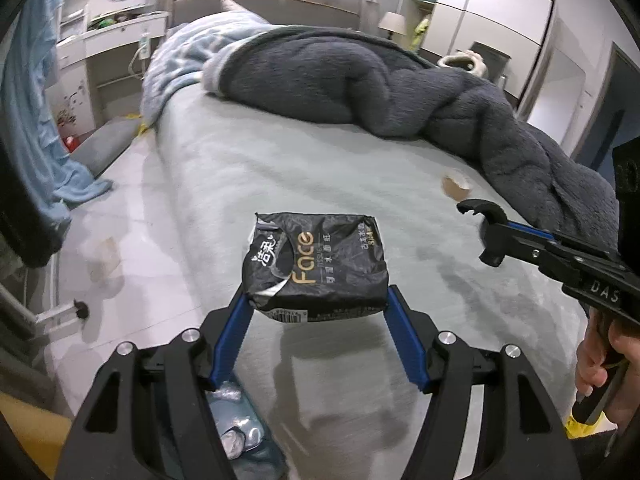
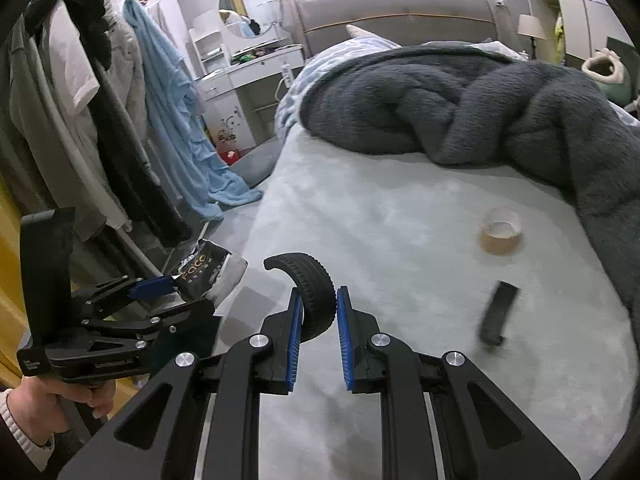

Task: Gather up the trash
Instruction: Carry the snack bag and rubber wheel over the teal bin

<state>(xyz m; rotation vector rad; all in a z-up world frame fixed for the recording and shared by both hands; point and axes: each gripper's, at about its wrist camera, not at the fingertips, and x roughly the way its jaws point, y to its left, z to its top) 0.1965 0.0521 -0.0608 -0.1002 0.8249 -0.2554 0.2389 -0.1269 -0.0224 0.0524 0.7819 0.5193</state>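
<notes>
My left gripper [image 1: 316,300] is shut on a crumpled black tissue pack [image 1: 316,264] printed "Face", held by its two sides above the edge of the grey bed [image 1: 280,168]. In the right wrist view the same pack [image 2: 204,272] shows at the left, in the left gripper [image 2: 172,286]. My right gripper [image 2: 318,300] is shut on a curved piece of black toy tyre [image 2: 314,284]. In the left wrist view that tyre piece [image 1: 480,210] sticks out of the right gripper [image 1: 490,242] at the right. A tape roll [image 2: 500,236] and a small black bar [image 2: 496,312] lie on the bed [image 2: 360,208].
A dark grey blanket [image 2: 480,100] is heaped across the far and right side of the bed. Clothes hang on a rack [image 2: 100,120] to the left. Under the left gripper sits a bluish container with crumpled foil-like scraps [image 1: 236,424]. The tape roll [image 1: 456,184] lies near the blanket.
</notes>
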